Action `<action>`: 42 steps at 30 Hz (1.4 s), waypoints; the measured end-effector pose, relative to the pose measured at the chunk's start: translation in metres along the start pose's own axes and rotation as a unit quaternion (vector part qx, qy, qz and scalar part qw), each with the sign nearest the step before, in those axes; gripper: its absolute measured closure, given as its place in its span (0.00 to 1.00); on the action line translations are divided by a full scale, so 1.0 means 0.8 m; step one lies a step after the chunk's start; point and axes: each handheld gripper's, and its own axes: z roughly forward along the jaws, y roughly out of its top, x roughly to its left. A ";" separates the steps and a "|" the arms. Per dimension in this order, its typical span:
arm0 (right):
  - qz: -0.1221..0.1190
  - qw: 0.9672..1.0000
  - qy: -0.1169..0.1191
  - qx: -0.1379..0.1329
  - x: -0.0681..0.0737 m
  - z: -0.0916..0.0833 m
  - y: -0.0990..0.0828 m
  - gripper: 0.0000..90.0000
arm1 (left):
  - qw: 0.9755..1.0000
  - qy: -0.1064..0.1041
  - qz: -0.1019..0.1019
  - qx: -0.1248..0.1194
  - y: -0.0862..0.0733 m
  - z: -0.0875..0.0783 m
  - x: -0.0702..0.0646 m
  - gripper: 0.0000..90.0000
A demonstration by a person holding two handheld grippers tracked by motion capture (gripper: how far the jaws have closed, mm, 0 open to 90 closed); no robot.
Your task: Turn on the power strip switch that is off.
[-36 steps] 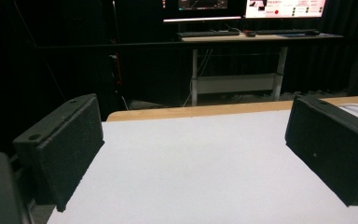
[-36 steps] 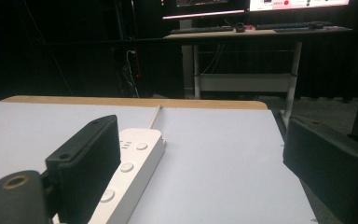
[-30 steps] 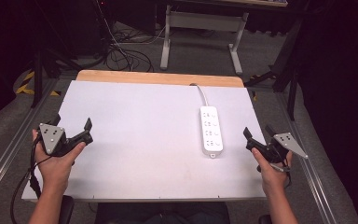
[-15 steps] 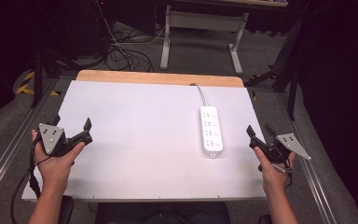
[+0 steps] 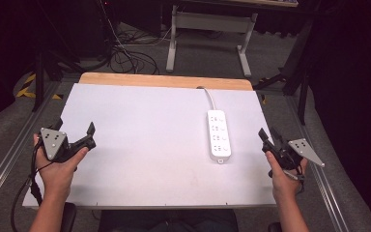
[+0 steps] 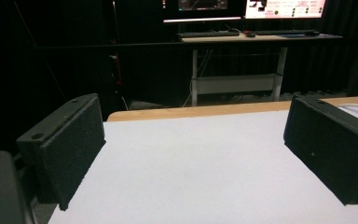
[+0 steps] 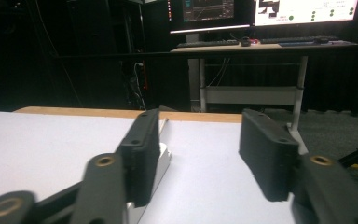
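Note:
A white power strip point(image 5: 219, 135) lies flat on the right half of the white table point(image 5: 149, 121), its cord running to the far edge. My right gripper point(image 5: 268, 135) hovers just right of the strip near the table's right edge, open with nothing between its jaws. In the right gripper view the gripper point(image 7: 203, 154) looks along the table, and the power strip point(image 7: 162, 161) shows partly behind the left jaw. My left gripper point(image 5: 75, 128) is held at the table's left side, open wide and empty. In the left gripper view, the gripper point(image 6: 196, 154) frames bare white table.
A wooden strip point(image 5: 164, 79) runs along the table's far edge. Beyond it stands a desk frame point(image 5: 207, 29) with cables on the floor. A desk with lit monitors point(image 7: 303, 11) and keyboards is farther back. Metal rails point(image 5: 9, 154) flank the table.
My right gripper has drifted slightly to the right, a little away from the power strip. The left gripper has stayed in place.

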 end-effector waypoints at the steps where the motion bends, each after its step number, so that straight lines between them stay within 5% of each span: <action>1: -0.002 1.000 0.003 -0.002 0.000 0.000 0.001 0.65 | 1.000 0.000 0.000 0.000 0.000 0.000 0.000 0.06; 12: -0.029 0.999 0.020 -0.001 0.005 -0.005 0.006 1.00 | 1.000 0.001 0.000 0.000 0.000 0.000 0.000 0.07; 23: -0.051 0.999 0.020 0.006 0.008 -0.005 0.009 1.00 | 1.000 0.000 0.000 0.000 0.000 0.000 0.000 0.07; 42: -0.032 0.998 0.041 0.024 0.015 0.008 0.024 1.00 | 1.000 -0.002 0.002 0.002 0.000 0.001 0.000 0.08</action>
